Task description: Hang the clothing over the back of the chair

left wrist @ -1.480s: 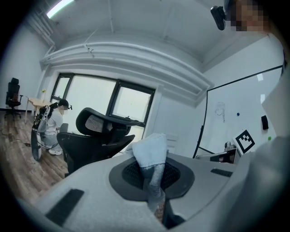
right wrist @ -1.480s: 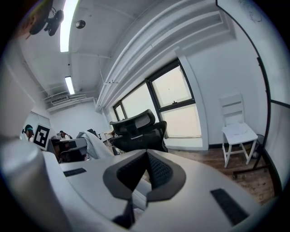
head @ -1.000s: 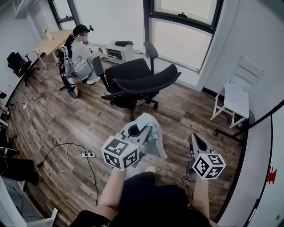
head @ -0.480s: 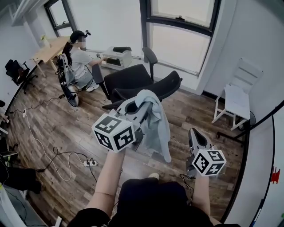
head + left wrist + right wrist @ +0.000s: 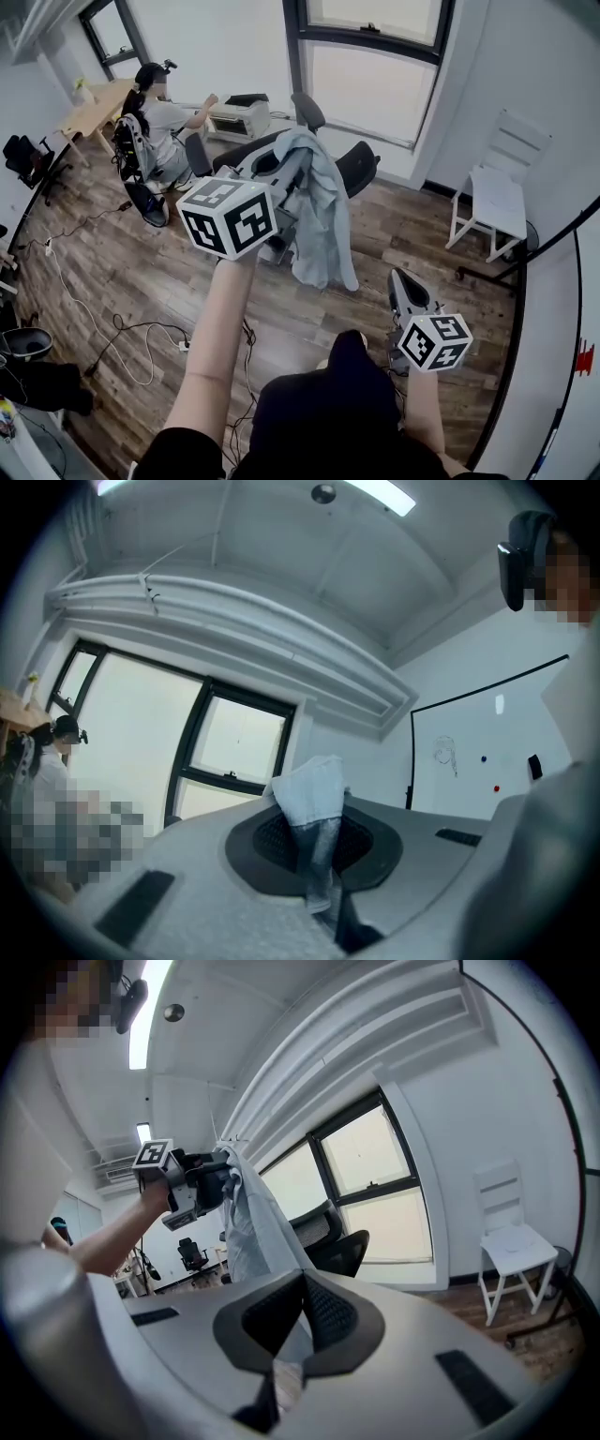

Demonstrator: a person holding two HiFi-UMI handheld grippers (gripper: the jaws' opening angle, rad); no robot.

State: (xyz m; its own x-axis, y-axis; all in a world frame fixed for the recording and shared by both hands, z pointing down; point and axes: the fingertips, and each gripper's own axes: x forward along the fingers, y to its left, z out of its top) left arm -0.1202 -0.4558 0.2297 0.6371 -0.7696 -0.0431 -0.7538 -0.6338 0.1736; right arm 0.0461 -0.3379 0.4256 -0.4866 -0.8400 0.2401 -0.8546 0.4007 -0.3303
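A: Right side?
B: Right gripper (image 5: 400, 279) is near right and low over the wood-plank floor (image 5: 141, 262). Its ribbed black pads are pressed together with nothing between them.
A: Left?
B: Left gripper (image 5: 277, 164) is farther out, left of centre, raised and about level. It's pinching a bunched fold of the clothing (image 5: 323, 225), and a small tuft pokes up past the pads.
A: Where's the clothing?
B: It's soft pale grey-blue fabric, hanging in long limp folds from the left gripper, clear of the floor. It's in front of the chair (image 5: 361, 161) and covers part of it in the head view. Can't tell if they touch.
A: Chair type?
B: Black office chair with a curved padded back and a mesh-looking headrest, under the dark-framed window (image 5: 375, 84).
A: Farther out?
B: White slatted chair (image 5: 497, 202) far right. Seated person (image 5: 159, 122) far left at a pale wood counter (image 5: 94, 103).
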